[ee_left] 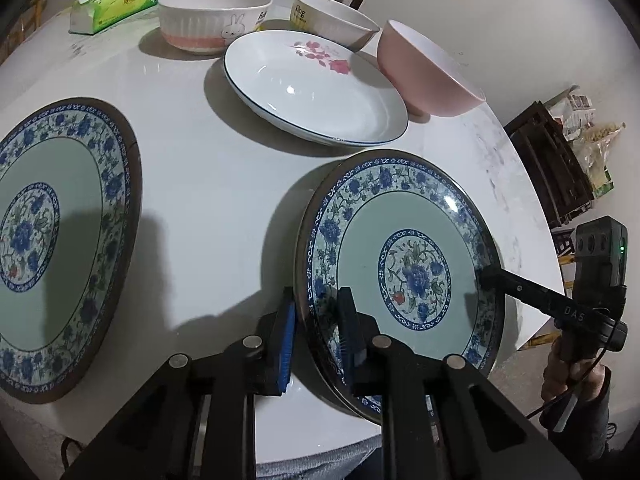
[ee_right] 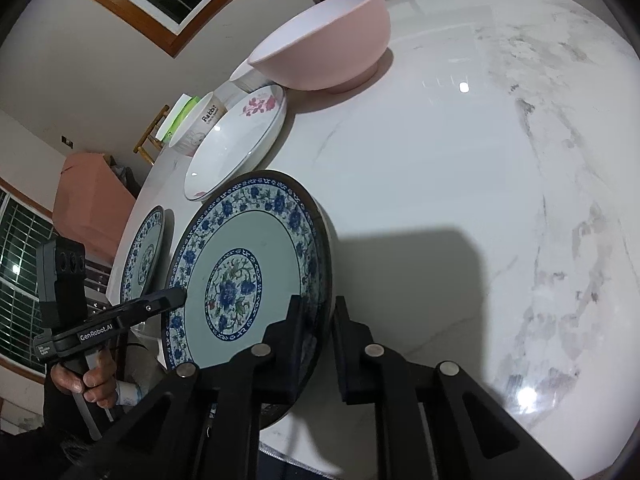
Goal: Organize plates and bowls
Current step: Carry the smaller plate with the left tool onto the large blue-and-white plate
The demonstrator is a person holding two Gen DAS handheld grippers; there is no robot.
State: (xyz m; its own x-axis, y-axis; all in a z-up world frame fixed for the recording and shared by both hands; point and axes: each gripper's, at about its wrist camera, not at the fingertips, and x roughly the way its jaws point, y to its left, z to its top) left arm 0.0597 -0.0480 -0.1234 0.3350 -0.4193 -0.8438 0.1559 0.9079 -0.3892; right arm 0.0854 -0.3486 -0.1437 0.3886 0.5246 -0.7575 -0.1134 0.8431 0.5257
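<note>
While the white marble table [ee_left: 208, 184] carries everything, a blue-patterned plate [ee_left: 404, 256] sits near its front edge — gripped on both sides. The left gripper [ee_left: 316, 320] is clamped on its left rim, the right gripper [ee_right: 316, 340] on its right rim. A matching plate [ee_left: 60, 240] lies to the left; a flowered white plate [ee_left: 316, 92], then a pink bowl [ee_left: 428, 76], sit behind.
</note>
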